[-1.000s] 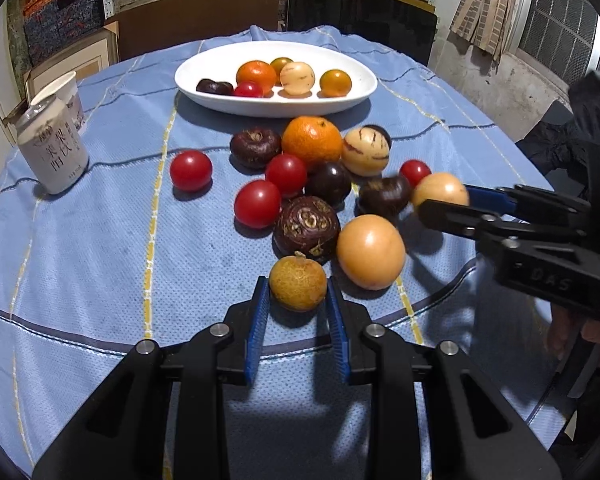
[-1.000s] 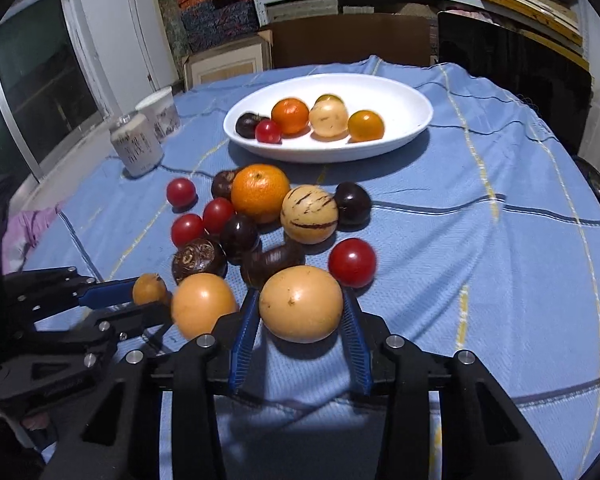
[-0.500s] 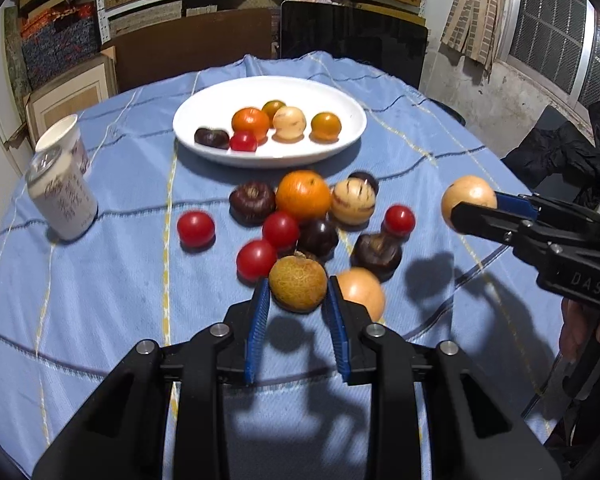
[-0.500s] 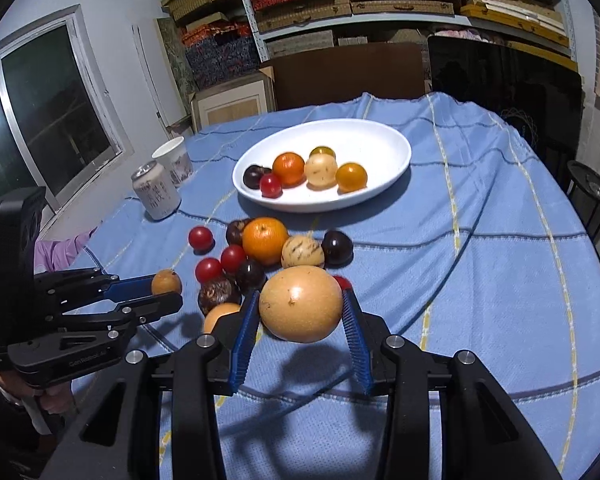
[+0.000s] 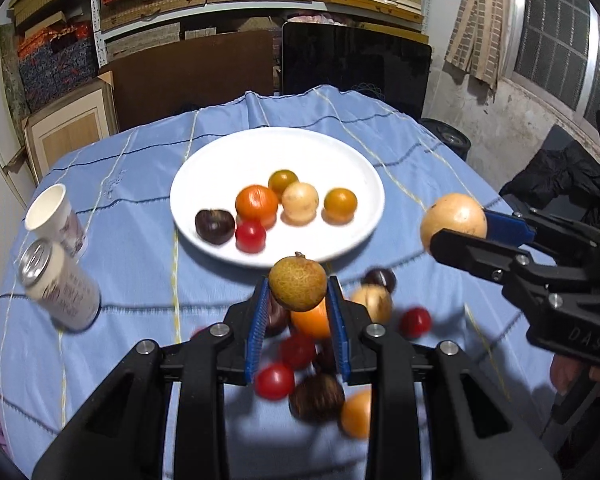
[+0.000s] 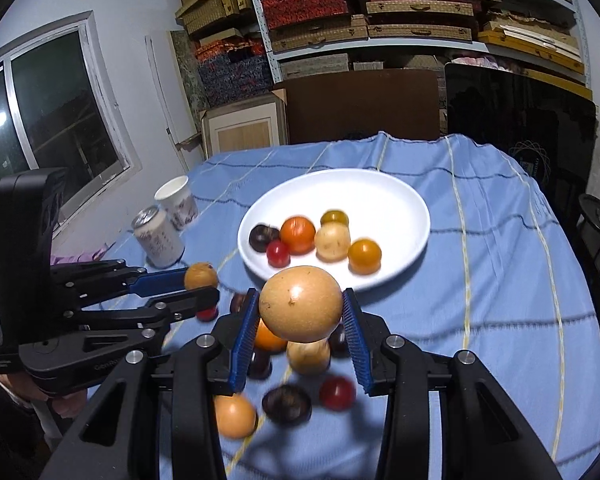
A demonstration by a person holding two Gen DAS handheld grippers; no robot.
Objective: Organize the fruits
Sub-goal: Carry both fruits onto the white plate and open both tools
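My left gripper (image 5: 298, 286) is shut on a small rough tan fruit (image 5: 297, 282), held in the air above the loose pile. My right gripper (image 6: 302, 308) is shut on a large smooth pale-orange fruit (image 6: 300, 304), also lifted off the cloth. Each gripper shows in the other's view: the right gripper (image 5: 454, 226) at the right edge, the left gripper (image 6: 202, 286) at the left. A white oval plate (image 5: 340, 152) with several fruits lies beyond both. Below the grippers a blurred pile of red, dark and orange fruits (image 5: 300, 352) rests on the blue tablecloth (image 5: 132, 240).
A drink can (image 5: 58, 284) and a paper cup (image 5: 54, 214) stand at the table's left side. A person's hand (image 5: 568, 372) holds the right gripper's handle. Shelves of boxes, a brown board and a dark screen stand behind the table; a window is on the wall.
Both grippers have risen off the table, each carrying its fruit, and moved toward the plate. The loose pile now lies below them instead of ahead.
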